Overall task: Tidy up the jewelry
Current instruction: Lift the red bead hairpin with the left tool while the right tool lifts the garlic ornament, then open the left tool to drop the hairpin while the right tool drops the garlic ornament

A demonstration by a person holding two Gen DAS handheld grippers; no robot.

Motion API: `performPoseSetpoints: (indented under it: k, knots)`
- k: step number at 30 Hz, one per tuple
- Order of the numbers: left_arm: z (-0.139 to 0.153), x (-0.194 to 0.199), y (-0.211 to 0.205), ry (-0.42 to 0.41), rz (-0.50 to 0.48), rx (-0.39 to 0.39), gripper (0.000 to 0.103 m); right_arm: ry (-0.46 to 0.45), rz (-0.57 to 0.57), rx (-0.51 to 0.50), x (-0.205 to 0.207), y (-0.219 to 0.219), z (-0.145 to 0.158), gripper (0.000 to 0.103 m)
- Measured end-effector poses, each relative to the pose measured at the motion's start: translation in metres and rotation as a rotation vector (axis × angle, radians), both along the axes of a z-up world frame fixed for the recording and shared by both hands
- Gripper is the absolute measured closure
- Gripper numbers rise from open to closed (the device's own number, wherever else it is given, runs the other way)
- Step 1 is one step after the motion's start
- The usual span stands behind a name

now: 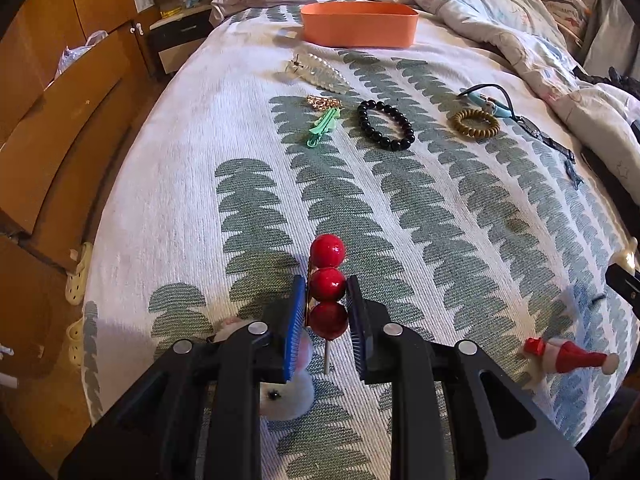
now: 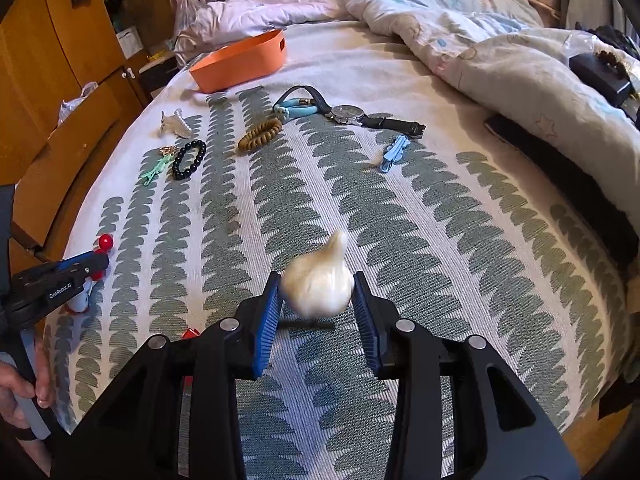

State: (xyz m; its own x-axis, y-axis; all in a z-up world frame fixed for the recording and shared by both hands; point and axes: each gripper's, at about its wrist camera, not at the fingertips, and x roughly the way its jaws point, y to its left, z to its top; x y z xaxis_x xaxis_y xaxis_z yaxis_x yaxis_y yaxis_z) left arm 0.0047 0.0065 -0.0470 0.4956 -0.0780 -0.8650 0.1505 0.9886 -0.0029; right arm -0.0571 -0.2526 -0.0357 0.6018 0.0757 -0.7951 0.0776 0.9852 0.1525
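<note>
- Broadly, a bed (image 2: 400, 240) with a white cover printed in green leaf rows carries everything; a rumpled quilt (image 2: 500, 40) lies along its far right side.
- An orange basket (image 1: 358, 24) sits at the far end of the bed, well apart from both my grippers.
- My left gripper (image 1: 326, 304) has its jaws pinching a hair clip of three red balls (image 1: 328, 284), lifted above a white fluffy clip (image 1: 288, 396).
- My right gripper (image 2: 316, 300) has its jaws pressed on a blurred cream pom-pom clip (image 2: 318, 284).
- Between us and the basket lie a wristwatch (image 2: 348, 114), a black bead bracelet (image 1: 384, 124), a brown coil hair tie (image 1: 475, 123), a pearl clip (image 1: 320, 72), a green clip (image 1: 324, 126) and a blue clip (image 2: 394, 152).
- A Santa clip (image 1: 568, 356) lies near my left gripper.
</note>
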Motion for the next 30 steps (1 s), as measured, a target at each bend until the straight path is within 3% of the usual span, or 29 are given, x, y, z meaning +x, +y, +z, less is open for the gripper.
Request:
performPoseSetpoints:
  k: [16,20,25,27,30]
  knots:
    - [0.016,-0.005,0.002,-0.067,0.012,0.010,0.080,-0.038,0.001,-0.022,-0.005,0.001,0.010,0.064]
    - [0.022,-0.007,0.003,-0.097,0.015,0.011,0.064,-0.057,-0.004,-0.031,-0.006,0.001,0.014,0.062]
    - [0.029,-0.008,0.007,-0.132,0.020,0.010,0.062,-0.090,-0.012,-0.048,-0.009,0.001,0.020,0.049]
    - [0.031,-0.007,0.009,-0.149,0.023,0.004,0.051,-0.101,-0.014,-0.050,-0.009,0.000,0.022,0.045]
    - [0.036,-0.006,0.015,-0.179,0.028,-0.012,0.047,-0.112,-0.018,-0.051,-0.010,-0.003,0.024,0.043]
